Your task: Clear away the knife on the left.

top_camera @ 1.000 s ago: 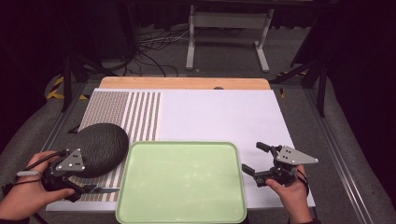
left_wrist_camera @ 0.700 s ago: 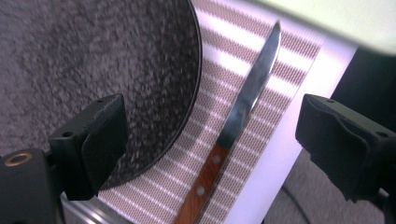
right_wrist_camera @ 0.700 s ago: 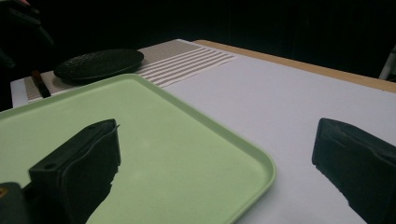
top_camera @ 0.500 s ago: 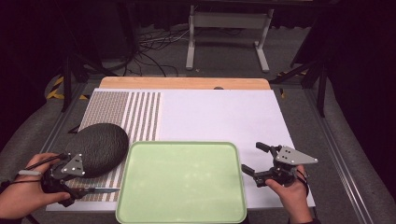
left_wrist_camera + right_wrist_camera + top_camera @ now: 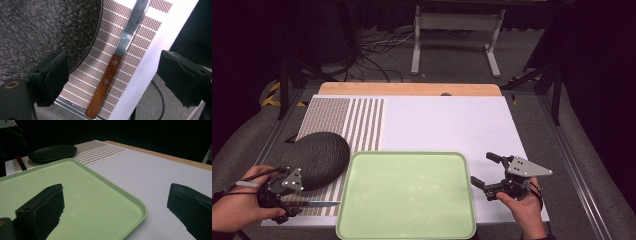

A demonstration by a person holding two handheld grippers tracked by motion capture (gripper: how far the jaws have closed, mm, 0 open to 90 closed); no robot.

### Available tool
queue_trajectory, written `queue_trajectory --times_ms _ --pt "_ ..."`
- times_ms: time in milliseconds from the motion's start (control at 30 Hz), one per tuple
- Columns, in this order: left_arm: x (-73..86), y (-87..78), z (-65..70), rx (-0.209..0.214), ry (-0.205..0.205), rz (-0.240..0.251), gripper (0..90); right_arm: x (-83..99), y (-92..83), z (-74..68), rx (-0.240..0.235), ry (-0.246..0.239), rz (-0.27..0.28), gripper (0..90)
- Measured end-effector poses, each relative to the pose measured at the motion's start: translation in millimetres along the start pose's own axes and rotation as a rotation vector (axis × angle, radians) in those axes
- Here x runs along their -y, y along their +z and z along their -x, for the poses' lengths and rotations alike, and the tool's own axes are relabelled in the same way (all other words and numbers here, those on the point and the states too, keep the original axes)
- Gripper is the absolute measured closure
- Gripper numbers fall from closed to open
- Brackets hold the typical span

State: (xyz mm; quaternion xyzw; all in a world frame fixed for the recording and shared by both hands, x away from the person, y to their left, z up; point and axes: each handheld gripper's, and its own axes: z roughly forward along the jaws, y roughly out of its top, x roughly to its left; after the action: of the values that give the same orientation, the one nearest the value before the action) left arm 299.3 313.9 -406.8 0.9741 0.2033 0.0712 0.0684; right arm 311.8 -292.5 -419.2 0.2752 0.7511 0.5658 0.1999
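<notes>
A knife (image 5: 107, 77) with a wooden handle and steel blade lies on the striped part of the mat, near the front left edge, also seen as the knife (image 5: 314, 204). My left gripper (image 5: 115, 58) hovers over its handle, open, one jaw on each side and neither touching it. In the high view the left gripper (image 5: 284, 197) sits just in front of the black plate (image 5: 319, 157). The light green tray (image 5: 362, 220) lies empty at the front middle. My right gripper (image 5: 482, 169) is open beside the tray's right edge, holding nothing, and the right gripper (image 5: 116, 188) straddles the tray corner (image 5: 135, 207).
The black textured plate (image 5: 42, 30) lies close to the left of the knife. A white mat (image 5: 447, 125) with a brown striped section (image 5: 362, 125) covers the table. A wooden strip (image 5: 412, 89) runs along the far edge. A metal stand (image 5: 457, 35) and cables lie on the floor beyond.
My left gripper has shifted a little toward the table's front edge, off the plate's rim and down over the knife handle. The right gripper has stayed still.
</notes>
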Motion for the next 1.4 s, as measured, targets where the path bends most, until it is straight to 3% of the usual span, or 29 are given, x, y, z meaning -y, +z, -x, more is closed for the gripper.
queue_trajectory --times_ms 200,433,667,767,900,1033,1100,1267,1400 --pt "4.5 6.9 -1.4 0.013 0.022 -0.022 14.0 0.2 0.8 0.3 -0.004 0.000 -0.004 1.7" --pt "11.1 16.9 -7.5 0.035 0.049 -0.036 27.3 0.3 1.4 0.0 -0.005 0.002 -0.003 1.6" --pt "10.7 24.8 -11.8 0.045 0.123 -0.055 44.6 0.6 1.1 0.6 -0.008 0.002 -0.005 1.5" --pt "9.7 27.0 -11.6 0.057 0.144 -0.063 47.7 0.8 0.9 0.9 -0.009 0.006 -0.002 1.6" --pt "6.6 31.2 -9.8 0.064 0.201 -0.111 60.5 0.7 0.7 0.9 -0.011 0.006 -0.001 1.6" --pt "4.2 32.4 -10.2 0.070 0.243 -0.117 71.3 0.9 1.4 0.6 -0.013 0.004 -0.007 1.6" --pt "3.9 32.1 -9.7 0.072 0.246 -0.125 71.9 0.9 1.5 0.5 -0.014 0.003 -0.007 1.6" --pt "1.2 32.2 -8.7 0.067 0.301 -0.153 77.2 1.2 1.7 0.5 -0.019 0.003 -0.009 1.5" --pt "1.1 32.2 -9.1 0.071 0.309 -0.154 77.5 1.2 1.7 0.3 -0.022 0.001 -0.009 1.6"
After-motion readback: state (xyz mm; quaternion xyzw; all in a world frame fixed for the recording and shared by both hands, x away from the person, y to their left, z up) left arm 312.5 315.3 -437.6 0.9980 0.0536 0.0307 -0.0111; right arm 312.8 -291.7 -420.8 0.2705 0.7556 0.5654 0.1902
